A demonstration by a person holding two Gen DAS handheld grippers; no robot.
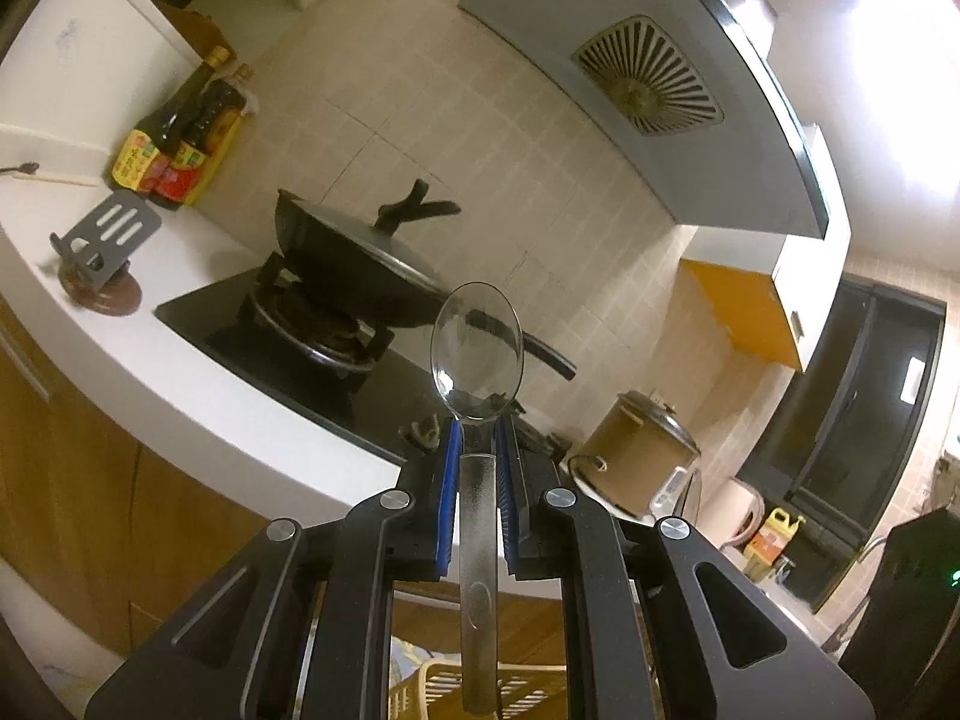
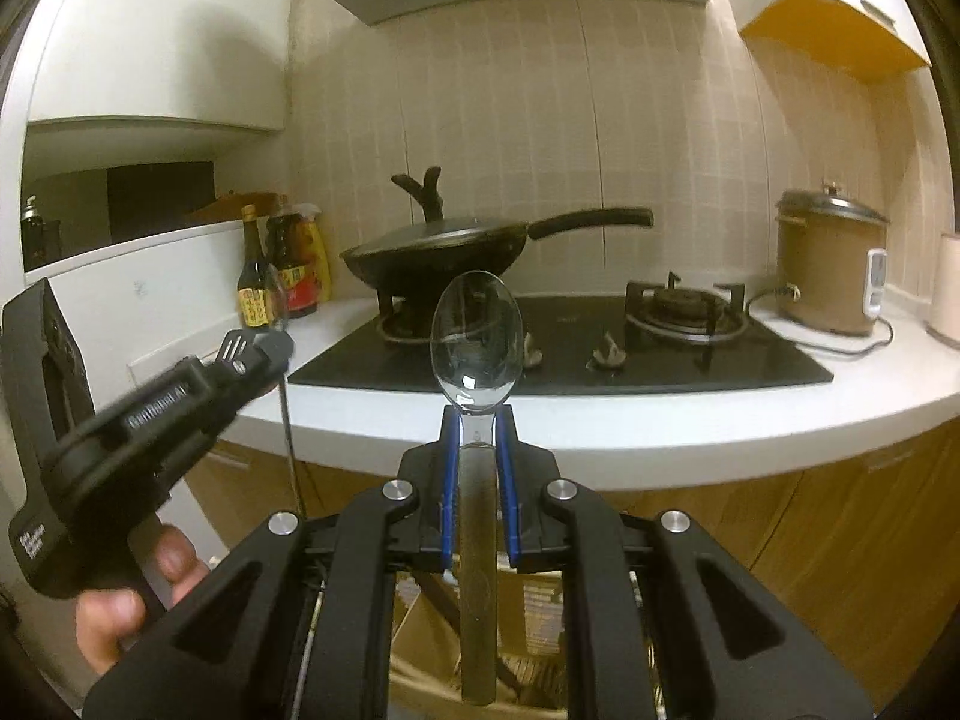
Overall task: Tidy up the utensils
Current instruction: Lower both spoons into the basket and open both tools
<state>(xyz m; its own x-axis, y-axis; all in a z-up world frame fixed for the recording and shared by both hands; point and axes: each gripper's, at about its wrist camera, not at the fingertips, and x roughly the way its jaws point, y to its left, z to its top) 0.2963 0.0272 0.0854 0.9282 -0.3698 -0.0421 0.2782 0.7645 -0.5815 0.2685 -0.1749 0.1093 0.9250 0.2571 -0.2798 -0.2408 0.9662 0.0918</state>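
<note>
My left gripper [image 1: 478,427] is shut on a steel spoon [image 1: 478,348], bowl forward and handle running back between the blue pads, held in the air in front of the counter edge. My right gripper [image 2: 478,417] is shut on a second steel spoon [image 2: 477,339] the same way, in front of the stove. The left gripper also shows in the right wrist view [image 2: 273,351] at the left, held by a hand, with its spoon handle hanging down. A grey slotted spatula [image 1: 114,228] rests on a brown dish on the counter. A dark utensil with a pale handle [image 1: 42,175] lies at the far left.
A black wok [image 2: 438,252] with a lid sits on the left burner of the black hob [image 2: 780,366]. Sauce bottles [image 2: 282,276] stand at the back left. A brown rice cooker [image 2: 828,270] stands at the right. A yellow slatted basket [image 1: 516,690] lies below the left gripper.
</note>
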